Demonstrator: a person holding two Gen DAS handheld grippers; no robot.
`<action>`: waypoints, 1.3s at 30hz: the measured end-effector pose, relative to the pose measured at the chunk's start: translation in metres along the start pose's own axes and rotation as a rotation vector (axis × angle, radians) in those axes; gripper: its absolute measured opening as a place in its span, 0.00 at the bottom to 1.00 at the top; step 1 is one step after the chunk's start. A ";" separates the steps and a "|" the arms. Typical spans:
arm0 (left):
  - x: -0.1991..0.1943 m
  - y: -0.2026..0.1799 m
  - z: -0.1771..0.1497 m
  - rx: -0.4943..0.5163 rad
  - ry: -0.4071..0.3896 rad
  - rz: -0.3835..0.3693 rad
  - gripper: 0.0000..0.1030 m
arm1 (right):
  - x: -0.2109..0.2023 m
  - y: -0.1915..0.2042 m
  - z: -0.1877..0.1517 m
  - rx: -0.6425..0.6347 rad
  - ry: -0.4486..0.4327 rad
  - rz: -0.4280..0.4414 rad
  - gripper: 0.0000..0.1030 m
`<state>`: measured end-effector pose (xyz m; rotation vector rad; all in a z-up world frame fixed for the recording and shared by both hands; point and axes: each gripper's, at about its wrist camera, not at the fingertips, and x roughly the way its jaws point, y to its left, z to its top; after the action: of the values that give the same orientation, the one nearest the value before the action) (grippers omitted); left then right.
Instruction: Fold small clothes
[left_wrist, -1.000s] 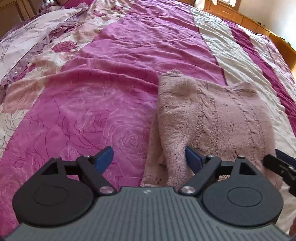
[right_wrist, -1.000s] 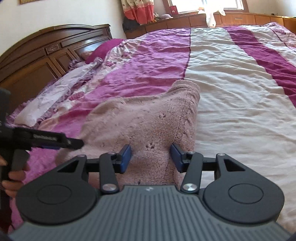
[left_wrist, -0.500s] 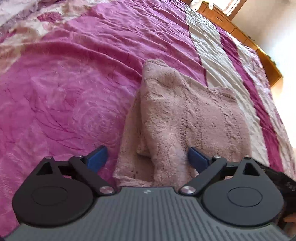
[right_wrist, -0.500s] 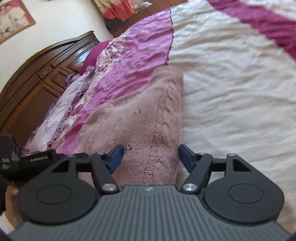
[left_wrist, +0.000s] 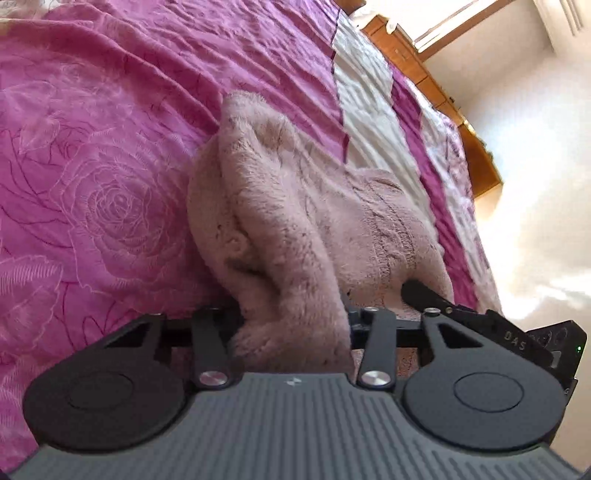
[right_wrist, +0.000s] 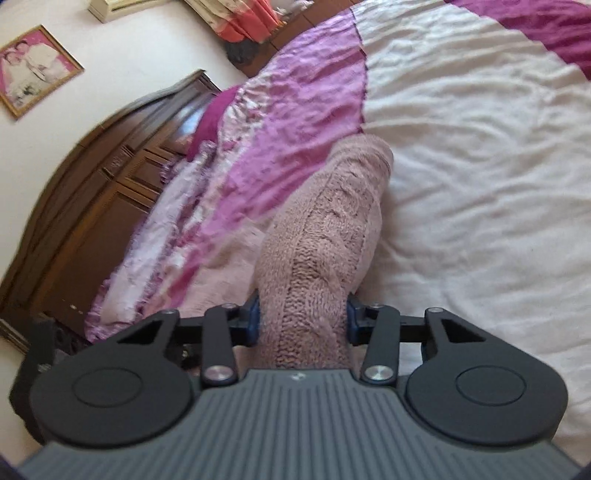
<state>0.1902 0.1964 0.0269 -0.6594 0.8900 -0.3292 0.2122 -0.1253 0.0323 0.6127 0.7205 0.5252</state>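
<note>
**Both grippers pinching the knit sweater on the bed**

I am seeing no containers in either view. The pink knit sweater (left_wrist: 317, 221) is lying on the bed (left_wrist: 110, 155), across the magenta and cream bedspread. My left gripper (left_wrist: 291, 317) is clamping a bunched near edge of it between its fingers. My right gripper (right_wrist: 303, 317) is squeezing a cable-knit fold, the blue pads (right_wrist: 253, 317) pressing both sides. The headboard (right_wrist: 92, 192) is standing at left.
</note>
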 end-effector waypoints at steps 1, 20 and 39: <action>-0.003 -0.002 0.000 -0.007 -0.005 -0.012 0.45 | -0.007 0.004 0.003 0.004 -0.008 0.009 0.43; -0.008 -0.112 -0.113 0.172 0.132 -0.076 0.46 | -0.160 -0.048 -0.043 0.065 -0.058 -0.143 0.44; -0.043 -0.106 -0.138 0.306 0.062 0.281 0.62 | -0.184 -0.032 -0.081 -0.183 -0.094 -0.313 0.14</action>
<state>0.0538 0.0846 0.0603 -0.2378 0.9536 -0.2270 0.0418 -0.2370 0.0440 0.3424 0.6553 0.2669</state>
